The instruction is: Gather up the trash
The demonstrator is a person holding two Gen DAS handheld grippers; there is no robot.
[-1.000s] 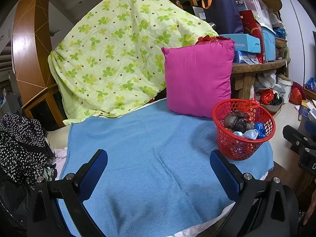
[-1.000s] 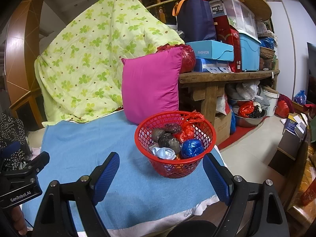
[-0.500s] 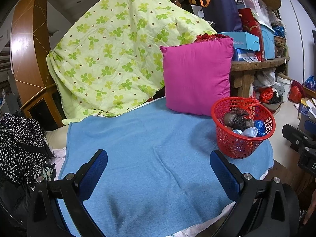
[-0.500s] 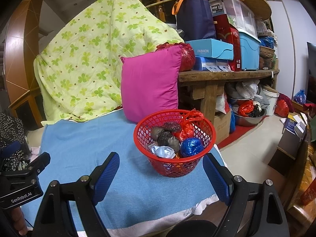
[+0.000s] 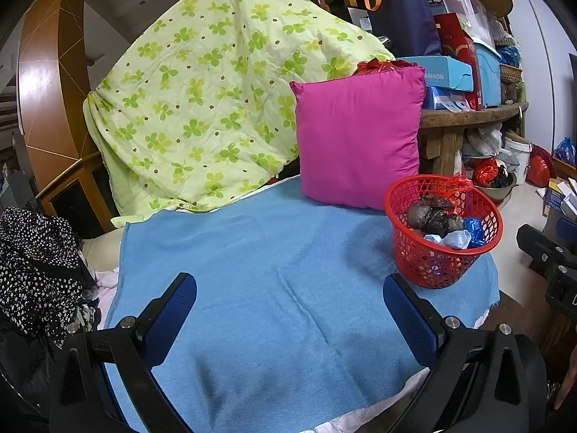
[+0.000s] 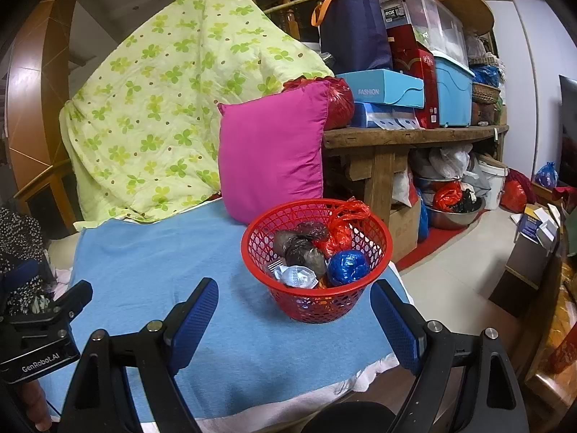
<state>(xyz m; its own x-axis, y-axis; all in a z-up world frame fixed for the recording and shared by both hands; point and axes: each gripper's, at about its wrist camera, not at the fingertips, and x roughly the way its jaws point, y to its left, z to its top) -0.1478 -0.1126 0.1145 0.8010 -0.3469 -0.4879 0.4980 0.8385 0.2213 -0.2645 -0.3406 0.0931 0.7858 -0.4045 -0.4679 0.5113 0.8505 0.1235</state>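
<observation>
Left hand-held gripper (image 5: 290, 310): jaws wide apart, nothing between them, hovering over the blue blanket (image 5: 252, 270). Right hand-held gripper (image 6: 294, 315): same, jaws spread and empty, the red basket (image 6: 263, 249) just ahead between the finger lines, not touched. Basket sits on the blanket's right edge, in front of the pink pillow (image 6: 270, 155). Trash in the basket: blue crumpled ball (image 6: 348, 267), red plastic bag (image 6: 342, 231), dark wads (image 6: 299, 249), white wrapper (image 6: 295, 276). Green floral quilt (image 5: 216, 108) draped behind.

Pink cushion (image 6: 270, 151) upright on blue cloth (image 6: 151, 263) (leaning against green clover quilt (image 6: 162, 108)).
</observation>
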